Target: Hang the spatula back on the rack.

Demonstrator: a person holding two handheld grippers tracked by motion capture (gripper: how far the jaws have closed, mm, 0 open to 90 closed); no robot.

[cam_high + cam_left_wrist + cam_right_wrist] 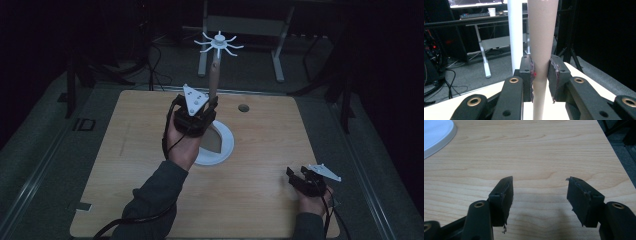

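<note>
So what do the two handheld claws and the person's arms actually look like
Both are black two-jaw tools. The left claw and right claw each carry a grey three-cornered plate on top and trail a black cable. Brass-coloured rivets stud the linkages, and the pads look frayed. The sleeves are dark grey-green.

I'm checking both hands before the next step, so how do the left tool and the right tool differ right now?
The left tool is shut on the tan post of the stand; the right tool stands open with nothing between its jaws. The left tool is raised above the white base, near the table's middle; the right tool rests low by the table's near right corner. Both are black, two-jawed and hand-held.
</note>
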